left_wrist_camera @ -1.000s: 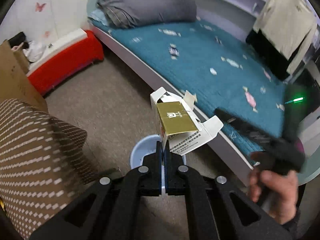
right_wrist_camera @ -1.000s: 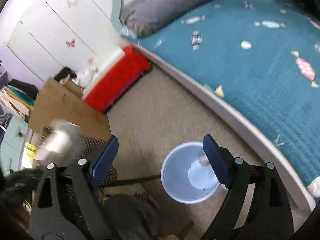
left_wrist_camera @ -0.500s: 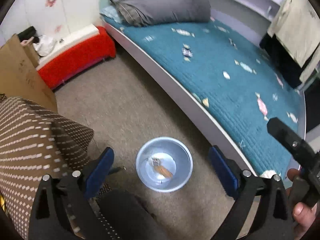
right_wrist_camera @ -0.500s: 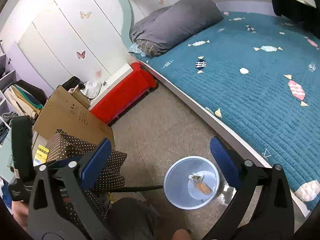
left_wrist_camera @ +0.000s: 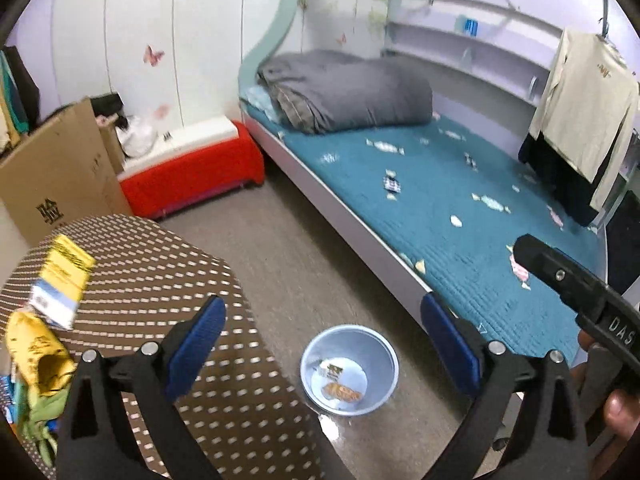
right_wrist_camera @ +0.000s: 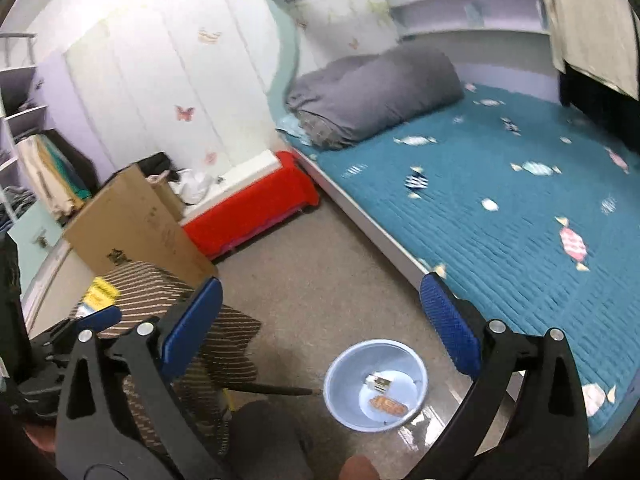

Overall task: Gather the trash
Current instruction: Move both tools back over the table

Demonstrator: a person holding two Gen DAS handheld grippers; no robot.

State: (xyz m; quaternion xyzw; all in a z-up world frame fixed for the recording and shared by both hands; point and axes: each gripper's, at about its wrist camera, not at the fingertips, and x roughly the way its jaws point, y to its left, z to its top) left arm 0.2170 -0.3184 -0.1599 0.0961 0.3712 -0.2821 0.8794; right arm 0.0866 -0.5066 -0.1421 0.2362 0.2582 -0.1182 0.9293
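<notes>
A light blue bin point(left_wrist_camera: 350, 370) stands on the floor beside the bed; it also shows in the right wrist view point(right_wrist_camera: 376, 384). A small gold-and-white carton point(left_wrist_camera: 330, 369) and an orange wrapper point(left_wrist_camera: 342, 392) lie in it. My left gripper point(left_wrist_camera: 324, 344) is open and empty, high above the bin. My right gripper point(right_wrist_camera: 320, 328) is open and empty, also above the bin. On the dotted brown table point(left_wrist_camera: 160, 280) lie a yellow-and-blue packet point(left_wrist_camera: 60, 284) and a yellow bag point(left_wrist_camera: 38, 356).
A bed with a teal cover point(left_wrist_camera: 460, 208) and grey duvet point(left_wrist_camera: 348, 92) fills the right. A red bench point(left_wrist_camera: 192, 176) and a cardboard box point(left_wrist_camera: 52, 176) stand at the back left. Clothes point(left_wrist_camera: 580, 120) hang at the right.
My left gripper opened and let go of the gold-and-white carton, which dropped into the bin. Both grippers have since risen and tilted up, showing more of the room.
</notes>
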